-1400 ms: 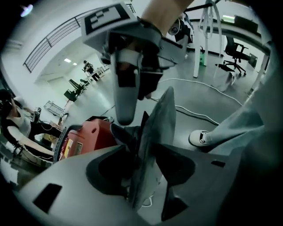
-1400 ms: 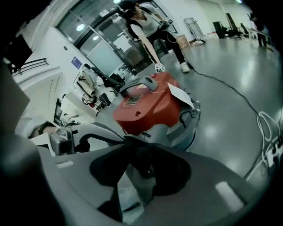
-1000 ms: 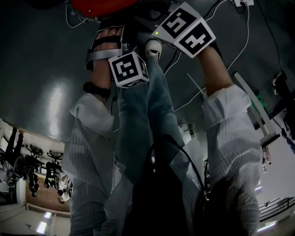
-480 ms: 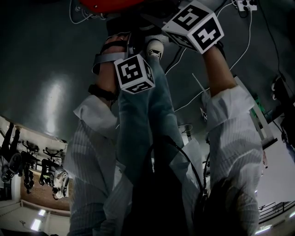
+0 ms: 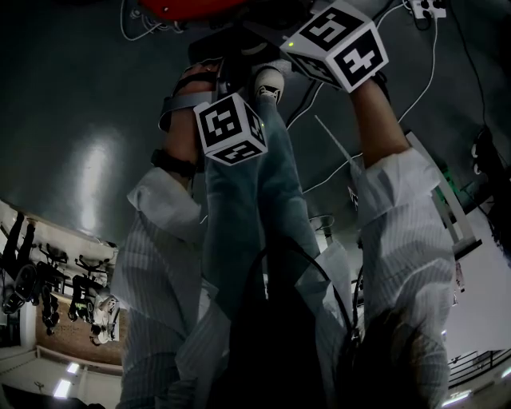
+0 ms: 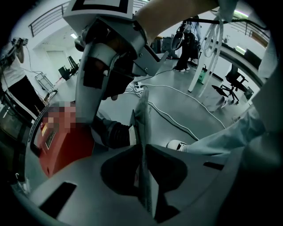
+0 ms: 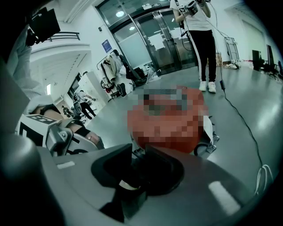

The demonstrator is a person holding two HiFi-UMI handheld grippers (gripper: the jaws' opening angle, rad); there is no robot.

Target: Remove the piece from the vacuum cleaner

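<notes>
Standing over the grey floor (image 5: 72,120), you have the red vacuum cleaner (image 5: 188,8) right at the top edge of the head view, just beyond your jeans-clad legs (image 5: 247,208). Both arms reach down toward it.

Your right gripper (image 7: 138,150) sits higher and nearer the machine, with its marker cube (image 5: 339,46) to the right of your white sneaker (image 5: 268,82). In the right gripper view, its tongs are drawn narrow, with only a slim gap between them. A dark part with a pale band (image 7: 126,184) is wedged between them low down. The red body fills the view straight ahead, so these tongs are up against the front of the cleaner.

Your left gripper (image 6: 140,103) hangs a little lower and to the left, with its cube (image 5: 230,128) over your knee. Its tongs are pressed flat together with nothing between them. They point past the edge of the machine toward the black ribbed piece (image 6: 114,133). That piece sticks out from the red housing just left of the tong tips. It is close beside them, but I cannot tell whether it touches them. From this side your right gripper's grey body comes down onto the cleaner directly above that ribbed piece.

White cables (image 6: 177,95) trail across the floor behind.
</notes>
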